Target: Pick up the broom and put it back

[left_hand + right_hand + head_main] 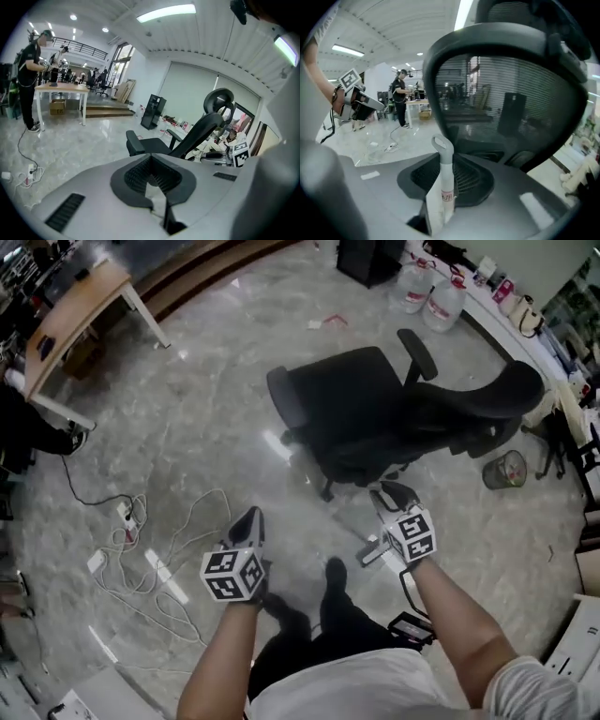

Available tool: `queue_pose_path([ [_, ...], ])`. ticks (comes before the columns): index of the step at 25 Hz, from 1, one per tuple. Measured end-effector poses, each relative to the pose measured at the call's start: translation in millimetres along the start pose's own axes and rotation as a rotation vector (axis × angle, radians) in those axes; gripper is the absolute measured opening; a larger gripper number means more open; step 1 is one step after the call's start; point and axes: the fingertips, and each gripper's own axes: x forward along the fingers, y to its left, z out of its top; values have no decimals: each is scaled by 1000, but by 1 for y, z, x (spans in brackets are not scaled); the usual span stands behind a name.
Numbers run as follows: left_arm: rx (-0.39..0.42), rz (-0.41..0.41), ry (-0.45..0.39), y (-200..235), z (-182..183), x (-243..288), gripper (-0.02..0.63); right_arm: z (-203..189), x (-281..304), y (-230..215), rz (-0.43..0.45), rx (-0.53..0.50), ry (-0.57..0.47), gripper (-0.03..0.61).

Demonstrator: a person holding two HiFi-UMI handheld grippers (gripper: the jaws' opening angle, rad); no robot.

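Broom handle (442, 171), grey with a loop at its top, stands clamped between the jaws of the right hand-held gripper (439, 208). A marble floor (197, 418) spreads below, with a black office chair (361, 413) just ahead. The left hand-held gripper (157, 201) has its jaws together, holding nothing. White cables (141, 563) lie to the left.

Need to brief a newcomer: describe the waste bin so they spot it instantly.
Find the black office chair mid-floor. Beside its backrest stands the waste bin. It is the only round wire-mesh container; the water jugs farther off are clear plastic.
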Motion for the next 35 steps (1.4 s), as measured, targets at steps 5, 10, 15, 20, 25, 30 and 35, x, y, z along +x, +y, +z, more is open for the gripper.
queue_pose_path([
  [5, 73, 7, -16, -72, 55, -21, 5, 4, -44, -80, -93, 184, -15, 86],
  [10, 144, 26, -37, -104, 97, -29, 5, 7, -41, -118, -102, 251, 13, 97],
  [15, 159, 39, -55, -113, 112, -38, 5, 7, -46, -130, -116, 277, 4, 110],
  [20, 156, 28, -79, -108, 122, -42, 5, 22, -52, -118, -105, 248, -17, 124],
  [25, 159, -12, -108, -104, 131, -61, 5, 59, -69, -79, -90, 193, -61, 121],
  [30, 179, -48, -161, -85, 139, -117, 5, 103, -100, -9, -71, 140, -123, 78],
  [35, 200, -61, -246, -60, 158, -191, 6, 179, -123, 87, -22, 79, -217, 48],
])
